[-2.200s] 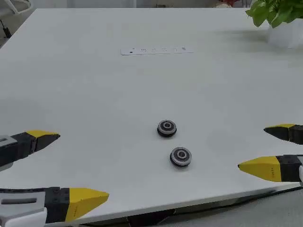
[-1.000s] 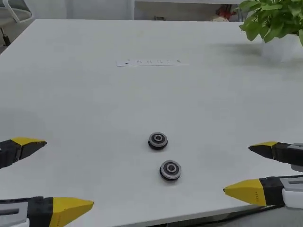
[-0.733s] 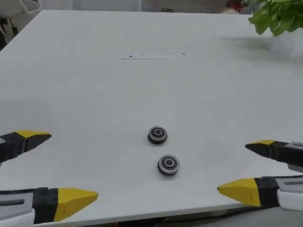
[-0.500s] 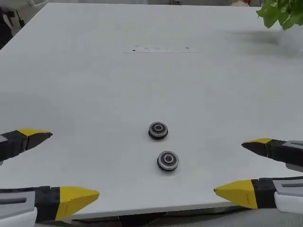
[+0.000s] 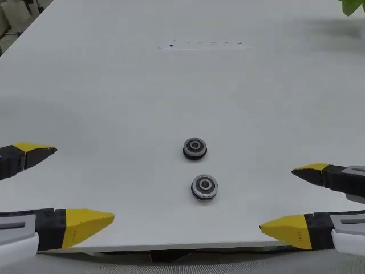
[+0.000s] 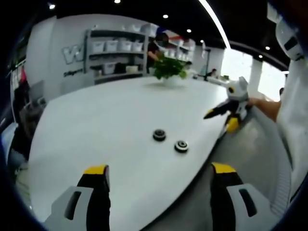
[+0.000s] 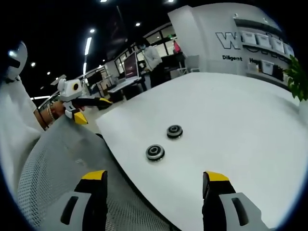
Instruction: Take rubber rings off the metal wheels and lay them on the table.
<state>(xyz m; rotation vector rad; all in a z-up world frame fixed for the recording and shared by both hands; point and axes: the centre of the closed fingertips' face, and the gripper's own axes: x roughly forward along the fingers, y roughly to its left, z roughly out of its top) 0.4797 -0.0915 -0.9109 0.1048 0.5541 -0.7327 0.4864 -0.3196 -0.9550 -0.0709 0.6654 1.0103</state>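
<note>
Two small metal wheels with black rubber rings lie flat on the white table (image 5: pixel 114 103). The farther wheel (image 5: pixel 195 148) (image 6: pixel 159 135) (image 7: pixel 174 131) sits just beyond the nearer wheel (image 5: pixel 204 187) (image 6: pixel 181 146) (image 7: pixel 155 152). My left gripper (image 5: pixel 65 185) (image 6: pixel 161 173) hovers open at the table's near left edge, well left of both wheels. At the near right edge my right gripper (image 5: pixel 293 200) (image 7: pixel 154 178) is open too, with nothing between its yellow-tipped fingers.
A white power strip (image 5: pixel 202 44) lies flat far back on the table. A potted green plant (image 6: pixel 168 70) (image 7: pixel 299 79) stands at the far right corner. Beyond the table are shelves (image 6: pixel 120 53) and a person standing. The table's near edge (image 5: pixel 182 246) runs just under the grippers.
The head camera has tilted down and shifted, so the wheels sit higher in view and the plant has almost left the frame. Wheels and grippers keep their places and both grippers stay open.
</note>
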